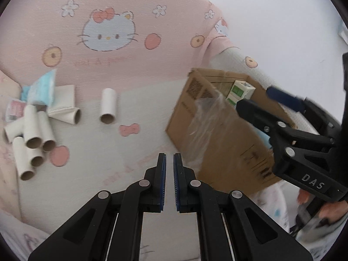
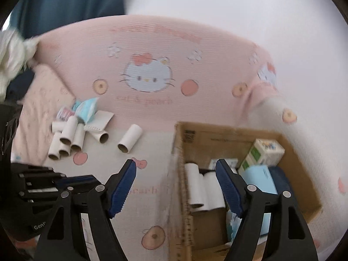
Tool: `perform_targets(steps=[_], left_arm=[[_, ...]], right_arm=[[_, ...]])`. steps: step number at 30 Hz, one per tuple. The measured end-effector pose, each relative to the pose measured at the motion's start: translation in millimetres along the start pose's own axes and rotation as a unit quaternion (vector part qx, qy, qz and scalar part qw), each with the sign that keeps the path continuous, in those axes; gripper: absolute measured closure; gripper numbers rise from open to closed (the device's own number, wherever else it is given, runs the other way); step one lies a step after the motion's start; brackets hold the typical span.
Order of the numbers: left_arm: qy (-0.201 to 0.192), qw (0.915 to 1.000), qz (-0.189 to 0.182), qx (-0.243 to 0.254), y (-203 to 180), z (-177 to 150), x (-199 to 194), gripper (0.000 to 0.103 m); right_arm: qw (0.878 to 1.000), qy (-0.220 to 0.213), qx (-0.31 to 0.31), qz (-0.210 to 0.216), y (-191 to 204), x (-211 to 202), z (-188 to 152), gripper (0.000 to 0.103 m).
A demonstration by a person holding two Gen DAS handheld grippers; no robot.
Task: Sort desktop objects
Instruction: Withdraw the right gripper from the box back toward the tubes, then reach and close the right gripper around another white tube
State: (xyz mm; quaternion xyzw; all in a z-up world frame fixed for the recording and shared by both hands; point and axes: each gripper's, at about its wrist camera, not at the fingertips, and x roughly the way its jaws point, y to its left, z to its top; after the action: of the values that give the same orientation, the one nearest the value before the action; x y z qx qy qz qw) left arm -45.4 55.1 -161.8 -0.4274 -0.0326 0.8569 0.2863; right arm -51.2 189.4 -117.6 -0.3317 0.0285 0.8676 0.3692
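Nearest the left wrist camera, the left gripper (image 1: 169, 163) hangs over the pale printed blanket (image 1: 104, 152), its blue-padded jaws nearly together with only a narrow slit between them and nothing in it. In the right wrist view, the right gripper (image 2: 176, 174) is spread wide and empty, poised over the near left wall of the cardboard box (image 2: 300, 174).

The box sits toward the blanket's right edge. Inside it lie two white paper tubes (image 2: 202, 187) side by side against the left wall, a green-and-white carton (image 2: 261, 152) at the far right corner, and a light blue packet (image 2: 258, 178) beside it. Clear film (image 1: 206, 126) hangs over the box's left wall; motion blur makes its shape uncertain.

Toward the blanket's far left corner lies a cluster of cardboard tubes (image 1: 32, 139), with folded tissue packets (image 1: 43, 89) just behind them. A single tube (image 1: 108, 106) lies apart, between the cluster and the box.
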Motion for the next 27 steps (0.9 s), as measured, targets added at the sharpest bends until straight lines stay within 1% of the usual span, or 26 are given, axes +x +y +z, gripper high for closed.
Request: perform_targets(steps=[2, 4, 6, 9, 12, 15, 17, 19, 20, 23, 25, 27], left_arm=[[-0.002, 1.0, 0.002, -0.006, 13, -2, -4, 0.095], [-0.005, 0.9999, 0.005, -0.01, 24, -2, -6, 0.095], [-0.01, 0.9997, 0.01, -0.018, 37, -4, -7, 0.095], [-0.006, 0.9993, 0.015, -0.033, 58, -12, -8, 0.095], [-0.007, 0.9982, 0.037, -0.047, 78, -30, -8, 0.095], [-0.001, 0.9963, 0.034, -0.08, 102, -51, -7, 0.095], [0.001, 0.9938, 0.036, -0.106, 116, -58, -7, 0.095], [-0.013, 0.9897, 0.027, -0.14, 129, -55, -10, 0.095], [-0.031, 0.987, 0.024, -0.156, 136, -52, -14, 0.095], [-0.061, 0.9832, 0.036, -0.168, 146, -46, -19, 0.095], [-0.069, 0.9798, 0.047, -0.182, 155, -43, -19, 0.095], [-0.071, 0.9728, 0.046, -0.215, 171, -41, -19, 0.095]], right_arm=[[0.999, -0.014, -0.036, -0.008, 17, -5, 1, 0.025], [0.997, -0.018, -0.077, -0.014, 36, -9, 2, 0.023], [0.994, -0.021, -0.105, -0.011, 51, -11, 0, 0.02], [0.992, -0.017, -0.128, -0.006, 70, -10, -7, 0.017], [0.99, -0.004, -0.143, -0.01, 86, -2, -17, 0.017], [0.989, 0.019, -0.146, -0.012, 96, 9, -24, 0.017], [0.989, 0.025, -0.146, -0.007, 100, 14, -27, 0.017], [0.989, 0.025, -0.148, 0.0, 105, 17, -26, 0.017], [0.989, 0.024, -0.148, 0.003, 106, 18, -25, 0.017], [0.99, 0.02, -0.138, 0.019, 111, 23, -19, 0.017], [0.992, 0.019, -0.123, 0.034, 114, 31, -14, 0.017], [0.993, 0.022, -0.102, 0.049, 118, 40, -10, 0.017]])
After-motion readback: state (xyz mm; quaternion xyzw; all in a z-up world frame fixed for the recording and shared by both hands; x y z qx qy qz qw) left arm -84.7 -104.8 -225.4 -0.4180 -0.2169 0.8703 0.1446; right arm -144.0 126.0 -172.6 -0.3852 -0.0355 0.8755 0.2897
